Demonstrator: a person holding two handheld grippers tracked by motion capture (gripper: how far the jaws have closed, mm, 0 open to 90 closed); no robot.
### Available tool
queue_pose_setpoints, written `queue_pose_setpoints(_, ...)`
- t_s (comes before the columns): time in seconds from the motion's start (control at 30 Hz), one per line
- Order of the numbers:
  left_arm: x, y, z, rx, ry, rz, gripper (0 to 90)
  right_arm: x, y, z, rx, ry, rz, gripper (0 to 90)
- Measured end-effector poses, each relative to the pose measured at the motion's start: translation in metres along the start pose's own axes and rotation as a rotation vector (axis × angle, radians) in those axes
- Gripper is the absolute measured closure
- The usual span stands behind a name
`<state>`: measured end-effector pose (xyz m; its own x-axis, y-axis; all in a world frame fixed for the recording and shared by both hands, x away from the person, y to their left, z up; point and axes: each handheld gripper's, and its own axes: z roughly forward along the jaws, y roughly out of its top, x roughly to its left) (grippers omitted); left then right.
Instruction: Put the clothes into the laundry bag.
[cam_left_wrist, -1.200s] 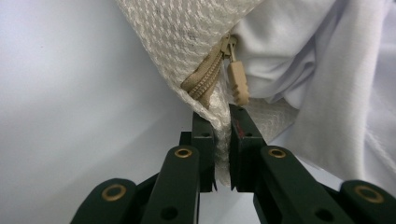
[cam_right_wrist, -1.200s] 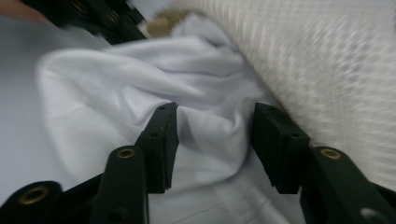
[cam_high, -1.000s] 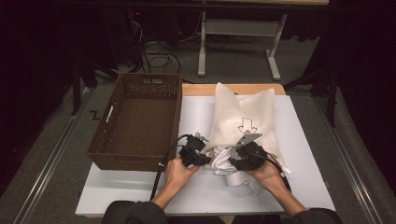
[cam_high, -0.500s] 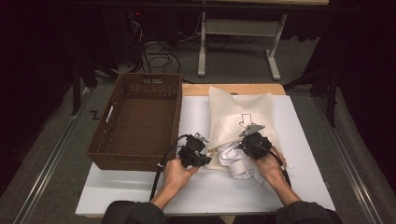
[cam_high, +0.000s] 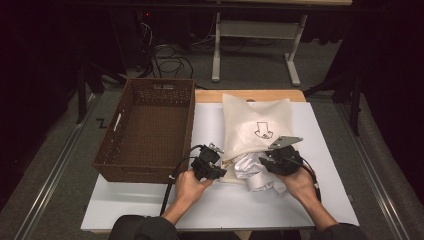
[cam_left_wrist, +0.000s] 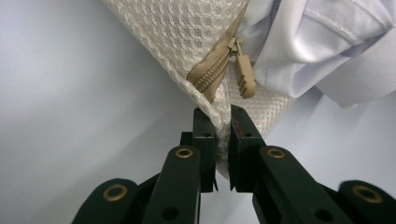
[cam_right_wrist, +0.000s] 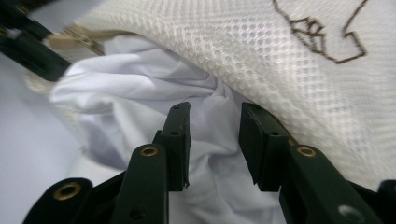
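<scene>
The left gripper (cam_left_wrist: 217, 122) has its jaws pinched together on the corner of the mesh laundry bag (cam_left_wrist: 187, 42), right below the tan zipper (cam_left_wrist: 212, 77) and its ribbed pull tab (cam_left_wrist: 244, 74). The right gripper (cam_right_wrist: 214, 140) has jaws that have just been opening; they stand apart, with a fold of the white garment (cam_right_wrist: 140, 93) between them — the pads do not press on it.

From the high view, the bag (cam_high: 255, 125) lies on the white tabletop (cam_high: 320, 130), right of a brown wicker basket (cam_high: 145, 130), its open mouth toward the person. The garment (cam_high: 252, 172) spills out of that mouth, bunched between the left gripper (cam_high: 212, 162) and the right gripper (cam_high: 272, 162). The basket stands just beside the left gripper, its near corner close to the left hand (cam_high: 187, 185). The bag's upper layer hangs over the garment in the right gripper view, covering its far part.

The bag is cream honeycomb mesh, soft and slack, with a dark outlined arrow (cam_high: 262, 130) drawn on it. The garment is smooth, slightly glossy white cloth — creased into rounded folds. The basket is a rectangular box of tight weave with a cut handle slot (cam_high: 117, 121) in its left wall. Past the table, a metal stand's legs (cam_high: 255, 55) rest on grey floor.
</scene>
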<state>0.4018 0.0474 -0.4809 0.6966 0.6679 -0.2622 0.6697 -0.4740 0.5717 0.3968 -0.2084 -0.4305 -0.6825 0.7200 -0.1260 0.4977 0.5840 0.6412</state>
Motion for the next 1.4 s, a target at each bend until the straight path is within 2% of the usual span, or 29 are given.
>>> queue_pose_setpoints(0.1, 0.0, -0.001, 0.002, 0.001, 0.003, -0.001, 82.7, 0.0, -0.002, -0.011, -0.029, 0.034, 0.007, 60.7)
queue_pose_setpoints(0.23, 0.0, -0.001, 0.003, 0.004, -0.001, -0.004, 82.4, 0.013, 0.001, -0.013, -0.034, 0.078, -0.045, 59.3)
queue_pose_setpoints(0.37, 0.0, -0.001, 0.003, 0.004, -0.004, -0.005, 82.1, 0.024, 0.007, 0.001, 0.005, 0.096, -0.09, 59.9)
queue_pose_setpoints(0.47, -0.001, -0.001, 0.003, -0.003, -0.006, -0.008, 82.0, 0.026, 0.01, 0.019, 0.059, 0.1, -0.085, 59.6)
queue_pose_setpoints(0.5, -0.001, -0.001, 0.003, -0.003, -0.007, -0.007, 82.0, 0.027, 0.01, 0.024, 0.076, 0.098, -0.078, 59.7)
queue_pose_setpoints(0.63, -0.001, -0.001, 0.003, -0.001, -0.011, -0.008, 82.1, 0.03, 0.014, 0.04, 0.122, 0.068, -0.106, 63.5)
queue_pose_setpoints(0.77, -0.003, -0.001, 0.0, 0.008, -0.023, 0.0, 83.4, 0.031, 0.016, 0.045, 0.143, 0.015, -0.137, 83.6)
queue_pose_setpoints(0.8, -0.004, -0.001, -0.001, 0.011, -0.022, 0.004, 83.7, 0.03, 0.016, 0.046, 0.136, -0.003, -0.152, 86.8)
queue_pose_setpoints(0.87, -0.005, 0.0, -0.002, 0.01, -0.025, 0.007, 84.0, 0.027, 0.018, 0.048, 0.124, -0.029, -0.138, 89.0)
queue_pose_setpoints(0.97, -0.006, 0.0, -0.003, 0.015, -0.024, 0.017, 84.5, 0.021, 0.024, 0.049, 0.125, -0.069, -0.108, 89.7)
queue_pose_setpoints(1.1, -0.006, 0.0, -0.004, 0.01, -0.024, 0.021, 84.5, 0.011, 0.032, 0.055, 0.117, -0.139, -0.1, 89.8)
queue_pose_setpoints(1.2, -0.006, -0.001, -0.003, 0.018, -0.014, 0.022, 84.3, 0.012, 0.034, 0.058, 0.126, -0.149, -0.083, 87.1)
queue_pose_setpoints(1.3, -0.004, -0.002, -0.002, 0.021, -0.02, 0.014, 84.1, 0.022, 0.033, 0.052, 0.12, -0.121, -0.139, 78.3)
queue_pose_setpoints(1.4, -0.005, -0.003, -0.001, 0.023, -0.015, 0.019, 83.9, 0.026, 0.031, 0.034, 0.084, -0.065, -0.129, 69.6)
